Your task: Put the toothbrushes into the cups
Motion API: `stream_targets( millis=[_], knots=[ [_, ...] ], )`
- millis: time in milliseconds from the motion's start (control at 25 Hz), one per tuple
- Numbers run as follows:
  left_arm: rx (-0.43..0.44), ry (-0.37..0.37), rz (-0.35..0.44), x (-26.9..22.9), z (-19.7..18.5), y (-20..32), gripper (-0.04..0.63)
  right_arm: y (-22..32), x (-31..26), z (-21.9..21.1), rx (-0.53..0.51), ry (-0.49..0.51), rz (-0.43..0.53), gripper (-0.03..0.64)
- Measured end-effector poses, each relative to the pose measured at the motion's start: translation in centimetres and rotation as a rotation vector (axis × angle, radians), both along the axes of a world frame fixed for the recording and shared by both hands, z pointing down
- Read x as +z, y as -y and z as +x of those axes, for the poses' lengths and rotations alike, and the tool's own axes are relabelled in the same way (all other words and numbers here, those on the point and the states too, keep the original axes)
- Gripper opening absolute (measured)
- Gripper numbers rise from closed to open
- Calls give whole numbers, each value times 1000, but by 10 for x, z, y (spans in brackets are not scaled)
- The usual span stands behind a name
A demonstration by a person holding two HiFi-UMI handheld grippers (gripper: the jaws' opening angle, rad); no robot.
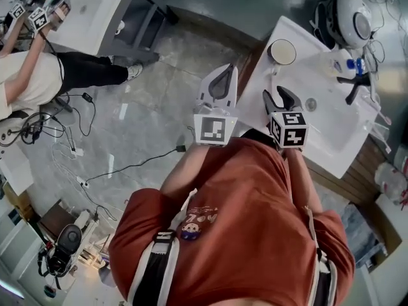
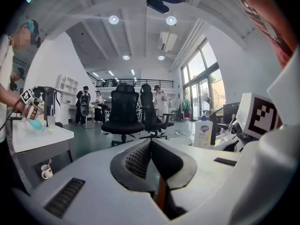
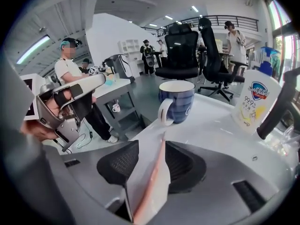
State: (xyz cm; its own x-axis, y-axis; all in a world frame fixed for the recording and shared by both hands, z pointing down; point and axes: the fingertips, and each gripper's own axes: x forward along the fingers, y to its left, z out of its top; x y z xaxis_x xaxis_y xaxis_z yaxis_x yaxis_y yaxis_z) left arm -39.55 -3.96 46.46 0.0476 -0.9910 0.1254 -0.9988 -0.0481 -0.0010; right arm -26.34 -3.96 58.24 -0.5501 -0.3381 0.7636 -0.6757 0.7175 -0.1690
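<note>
The right gripper (image 3: 151,146) has its jaws apart with nothing clamped; through the gap shows a pale slab with a pinkish edge, which I take to be the near corner of the white counter (image 3: 211,130), though I cannot rule out a toothbrush lying along it. The left gripper (image 2: 151,144) has its pads pressed together and appears empty; only an orange sliver shows low in the slot, and I cannot tell what it is. Just beyond the right jaws, on the counter's far-left part, stands the blue cup (image 3: 177,100), upright and seemingly empty; to its right are a soap bottle (image 3: 255,104) and a dark faucet (image 3: 279,109). No toothbrush can be picked out with certainty. In my judgement the step in hand is the reach for the first toothbrush, so the task is barely begun; the next move calls for locating a handle, lowering the open jaws astride it and closing. The right hand tilts steeply down at the counter; the left is held about level, off the counter's left side above the floor.
</note>
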Motion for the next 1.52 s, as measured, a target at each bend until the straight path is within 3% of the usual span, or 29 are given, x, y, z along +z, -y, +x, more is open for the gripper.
stream_targets(
  millis=[520, 680, 800, 1520],
  knots=[
    [-38, -29, -28, 22, -18, -11, 20, -13, 39, 5, 5, -165, -168, 153],
    [-37, -29, -43, 28, -16, -8, 20, -12, 42, 9, 11, -167, -178, 137],
    [-30, -31, -45, 27, -15, -6, 20, -11, 40, 9, 12, -162, -186, 66],
    [2, -23, -32, 9, 3, -3, 20, -18, 33, 14, 0, -97, -197, 52]
  ],
)
